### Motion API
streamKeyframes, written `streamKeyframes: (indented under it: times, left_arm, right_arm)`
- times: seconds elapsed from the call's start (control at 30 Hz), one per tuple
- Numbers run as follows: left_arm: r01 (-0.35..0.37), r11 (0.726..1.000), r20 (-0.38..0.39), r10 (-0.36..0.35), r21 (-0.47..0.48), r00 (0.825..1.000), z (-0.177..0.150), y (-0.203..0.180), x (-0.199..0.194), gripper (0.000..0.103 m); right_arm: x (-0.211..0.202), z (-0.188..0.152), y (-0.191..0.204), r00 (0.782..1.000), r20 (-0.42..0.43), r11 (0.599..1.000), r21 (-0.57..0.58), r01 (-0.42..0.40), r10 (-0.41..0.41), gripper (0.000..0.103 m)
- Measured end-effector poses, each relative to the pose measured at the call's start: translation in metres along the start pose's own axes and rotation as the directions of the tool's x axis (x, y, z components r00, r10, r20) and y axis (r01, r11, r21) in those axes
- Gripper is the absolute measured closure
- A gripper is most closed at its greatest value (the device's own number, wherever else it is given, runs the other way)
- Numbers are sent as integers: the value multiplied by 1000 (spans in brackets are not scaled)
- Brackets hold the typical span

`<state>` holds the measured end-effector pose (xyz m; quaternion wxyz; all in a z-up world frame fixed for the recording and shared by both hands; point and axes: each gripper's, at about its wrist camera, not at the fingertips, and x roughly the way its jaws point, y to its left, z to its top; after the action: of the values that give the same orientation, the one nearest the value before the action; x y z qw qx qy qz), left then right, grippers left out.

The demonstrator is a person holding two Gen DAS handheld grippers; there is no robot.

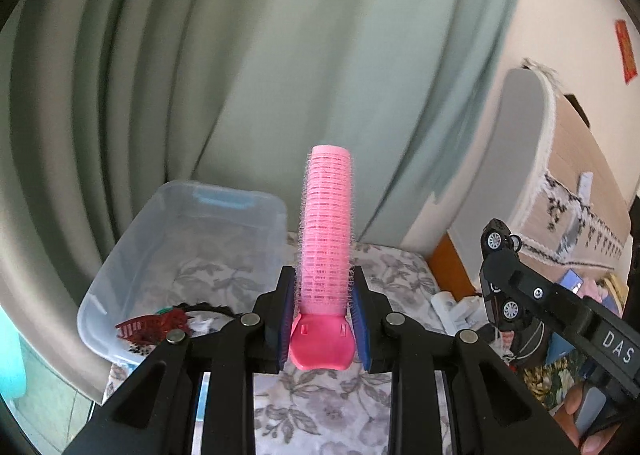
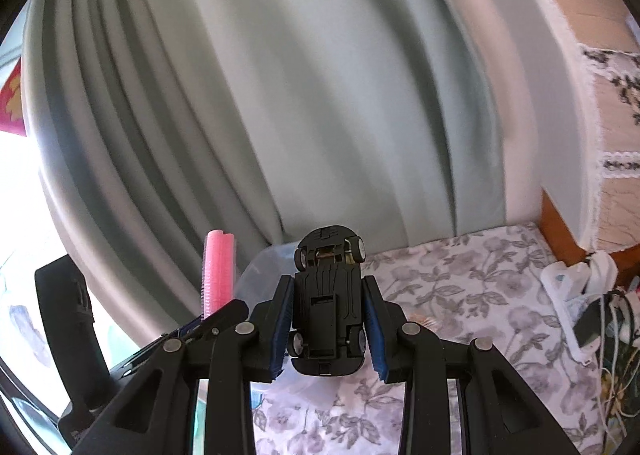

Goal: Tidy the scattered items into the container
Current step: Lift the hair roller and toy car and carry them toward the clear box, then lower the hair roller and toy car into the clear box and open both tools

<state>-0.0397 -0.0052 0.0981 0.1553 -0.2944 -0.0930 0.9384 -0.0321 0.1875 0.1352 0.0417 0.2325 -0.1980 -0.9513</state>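
Floral-covered surface (image 1: 384, 275): carries everything. The clear plastic container (image 1: 132, 255) sits toward its far left corner, against the green curtain (image 1: 280, 75). Some items already lie in the container's near end, among them a red clip (image 1: 150, 329).

My left claw (image 1: 322, 319): closed on the pink hair roller (image 1: 326, 231), pads gripping its base so the roller stands upright and tall above the fingers. My right claw (image 2: 329, 329): closed on the black toy car (image 2: 326, 315), belly toward the camera, nose up. Both loads are in the air, to the right of the container and not yet over it.

Step in hand, as I judge it: carry and drop, left first since it is nearer.

Notes for doing it well:
- Bring the left claw over the container's bare middle, not the crowded near end.
- The roller is long and held only at its foot; tip it forward and lower it past the rim before I release, else it may strike the wall and bounce out.
- Keep the right claw clear while the left releases.
- The car has free wheels; set it low so it doesn't roll.
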Motion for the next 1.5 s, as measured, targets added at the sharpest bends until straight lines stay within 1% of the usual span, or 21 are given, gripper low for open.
streamKeyframes:
  times: [0.2, 0.4, 0.57, 0.77, 1.13, 1.3, 1.5]
  left_arm:
    - [-4, 999, -1, 4, -48, 1000, -8, 33, 0, 76]
    - [-27, 994, -3, 27, -111, 1000, -12, 68, 1, 76]
    - [-41, 988, -6, 41, -148, 999, -15, 86, 0, 76]
    - [-53, 982, -33, 48, -181, 998, -20, 103, 7, 76]
    - [-74, 976, -77, 60, -206, 995, -22, 119, 30, 76]
    - [-68, 967, -104, 43, -244, 994, -24, 130, 40, 76]
    - [-86, 963, -129, 54, -254, 990, -26, 137, 53, 76]
  right_arm:
    - [29, -11, 30, 997, -70, 998, -60, -21, 17, 67]
    - [52, -23, 53, 991, -128, 993, -111, -45, 31, 67]
    - [68, -31, 67, 984, -175, 989, -135, -63, 39, 67]
    - [86, -40, 81, 974, -223, 984, -158, -82, 45, 67]
    - [117, -47, 86, 958, -280, 979, -176, -107, 54, 67]
    - [142, -52, 84, 947, -318, 977, -181, -115, 53, 67]
    - [160, -58, 82, 934, -355, 978, -174, -118, 49, 67]
